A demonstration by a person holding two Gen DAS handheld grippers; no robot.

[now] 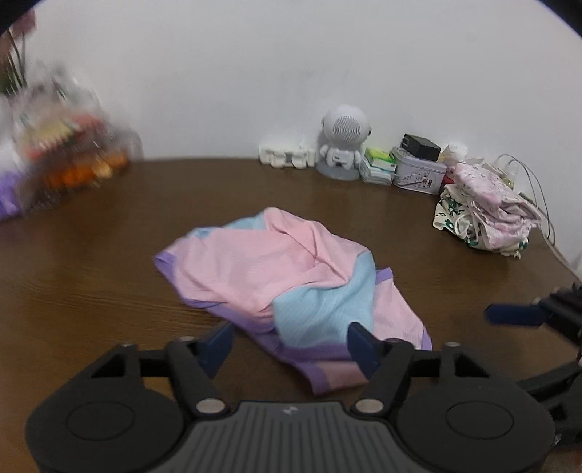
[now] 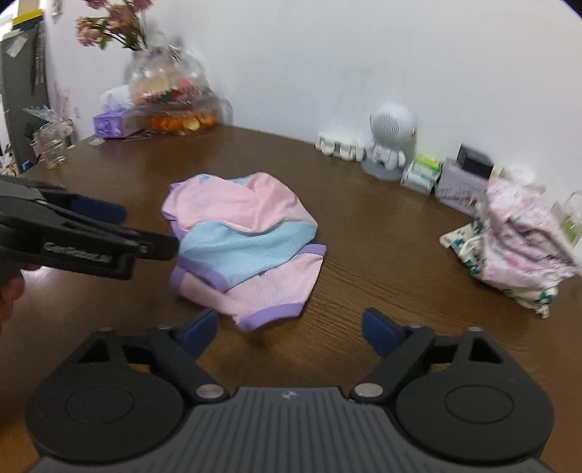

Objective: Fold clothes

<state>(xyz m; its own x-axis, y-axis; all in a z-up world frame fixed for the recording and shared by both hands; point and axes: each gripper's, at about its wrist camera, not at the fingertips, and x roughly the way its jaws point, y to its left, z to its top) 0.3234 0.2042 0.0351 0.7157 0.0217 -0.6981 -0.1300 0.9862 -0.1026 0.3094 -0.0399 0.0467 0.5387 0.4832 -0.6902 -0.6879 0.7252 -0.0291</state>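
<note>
One pink, blue and purple garment point(image 1: 291, 280) crumpled mid-table, touched by neither tool. Two grippers: left gripper point(image 1: 291, 344) with jaws apart and empty, hovering over the garment's near hem; right gripper point(image 2: 289, 333) likewise parted, holding nothing, just short of the cloth. One pile of folded clothes point(image 2: 516, 247) off to the right. One white robot figure point(image 1: 343, 142), one tin point(image 1: 420, 174), by the plain white wall point(image 1: 254, 72). Dark wood-grain table point(image 1: 91, 291). Flowers point(image 2: 109, 22) far left.
</note>
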